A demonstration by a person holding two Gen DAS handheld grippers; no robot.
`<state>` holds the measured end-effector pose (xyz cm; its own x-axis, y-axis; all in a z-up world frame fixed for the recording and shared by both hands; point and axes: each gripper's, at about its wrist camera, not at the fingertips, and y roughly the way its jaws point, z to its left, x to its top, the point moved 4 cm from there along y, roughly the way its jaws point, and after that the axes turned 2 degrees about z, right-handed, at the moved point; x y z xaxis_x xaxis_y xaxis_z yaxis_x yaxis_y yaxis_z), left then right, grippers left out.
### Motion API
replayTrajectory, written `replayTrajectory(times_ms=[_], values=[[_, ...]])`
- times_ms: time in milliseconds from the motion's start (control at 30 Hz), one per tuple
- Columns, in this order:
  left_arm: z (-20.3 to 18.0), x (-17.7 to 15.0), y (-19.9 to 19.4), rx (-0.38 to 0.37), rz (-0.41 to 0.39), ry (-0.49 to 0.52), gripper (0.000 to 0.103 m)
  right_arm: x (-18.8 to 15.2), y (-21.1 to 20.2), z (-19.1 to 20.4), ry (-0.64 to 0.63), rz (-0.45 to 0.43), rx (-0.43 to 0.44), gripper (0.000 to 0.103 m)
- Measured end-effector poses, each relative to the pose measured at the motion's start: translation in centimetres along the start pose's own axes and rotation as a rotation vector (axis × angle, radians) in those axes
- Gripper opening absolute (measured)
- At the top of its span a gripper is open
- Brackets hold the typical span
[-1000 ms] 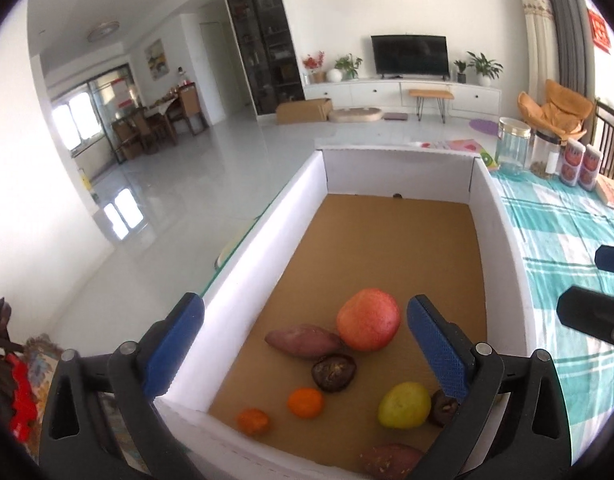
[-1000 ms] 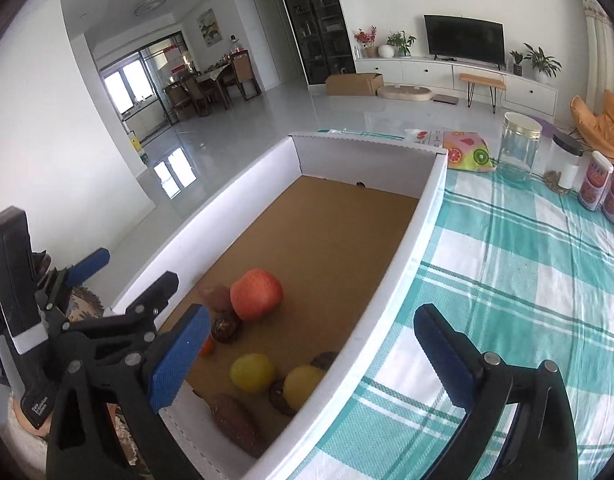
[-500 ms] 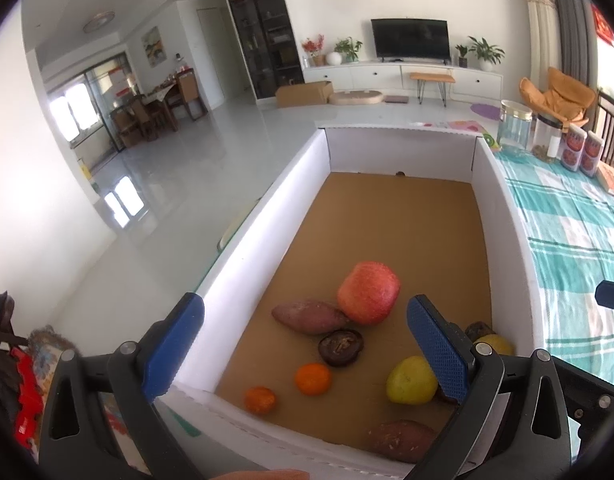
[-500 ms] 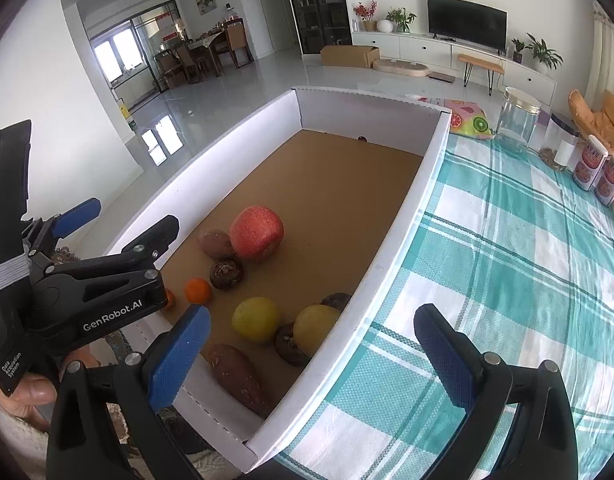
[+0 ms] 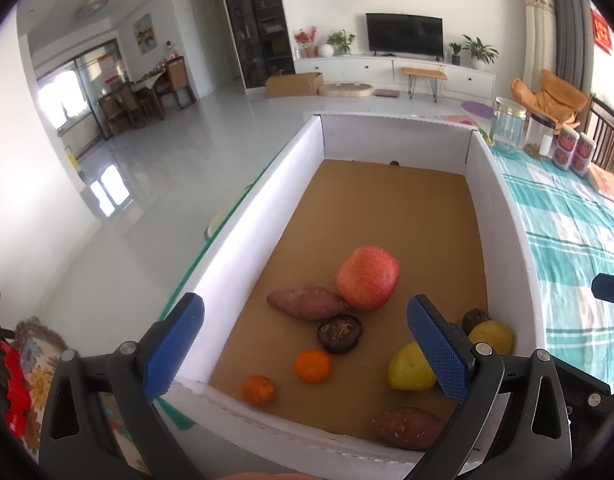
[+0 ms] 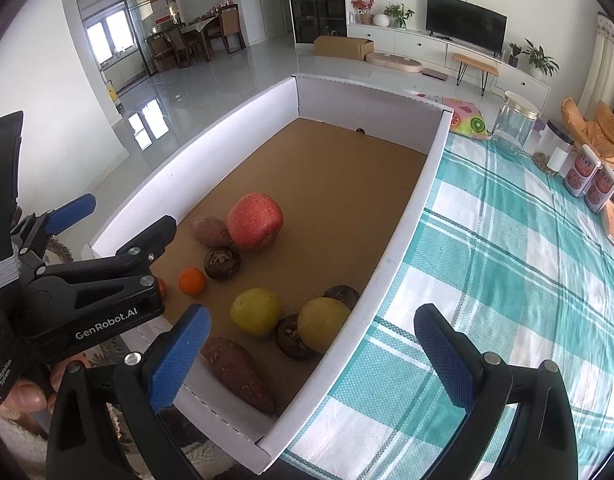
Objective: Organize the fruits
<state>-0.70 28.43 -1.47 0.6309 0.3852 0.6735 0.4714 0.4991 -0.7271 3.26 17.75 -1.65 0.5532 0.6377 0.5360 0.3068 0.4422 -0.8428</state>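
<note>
A white cardboard box (image 5: 243, 236) with a brown floor holds the fruit at its near end: a red apple (image 5: 367, 278), a sweet potato (image 5: 307, 302), a second sweet potato (image 5: 407, 428), two small oranges (image 5: 313, 366), two yellow fruits (image 5: 413, 368) and dark round fruits (image 5: 339, 333). My left gripper (image 5: 303, 352) is open and empty above the box's near edge. My right gripper (image 6: 313, 358) is open and empty over the box's near right corner (image 6: 267, 452). The apple (image 6: 255, 221) and the left gripper's body (image 6: 87, 292) show in the right wrist view.
A teal checked tablecloth (image 6: 507, 280) covers the table right of the box. Glass jars (image 6: 517, 122) and two cans (image 6: 593, 180) stand at its far side. A fruit-print bag (image 6: 467, 120) lies behind the box. Open floor lies to the left.
Both grippers have pulled back and risen, so more of the box's near end and fruit shows. Both stay open. No fruit has moved.
</note>
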Motion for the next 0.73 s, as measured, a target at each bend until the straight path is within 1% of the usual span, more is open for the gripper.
replayTrajectory(times_ms=[133,233,400,633,733], values=[[0.0,0.1,-0.7,-0.01,0.003,0.014,0.102,0.1,-1.0,0.6,-0.005,-0.007,-0.021,0.101],[0.1,0.1,-1.2,-0.009,-0.006,0.022,0.102,0.2,-1.5,0.9,-0.008,-0.011,-0.024,0.102],[0.1,-0.2,-1.2,-0.017,0.003,0.027,0.102,0.1,-1.8,1.0,-0.014,-0.012,-0.029,0.102],[0.3,-0.3,-1.4,-0.055,0.016,0.001,0.102,0.1,-2.0,0.7,-0.006,-0.015,-0.022,0.102],[0.1,-0.4,-1.8,-0.039,0.004,0.017,0.102,0.0,-2.1,0.7,-0.008,-0.017,-0.017,0.102]])
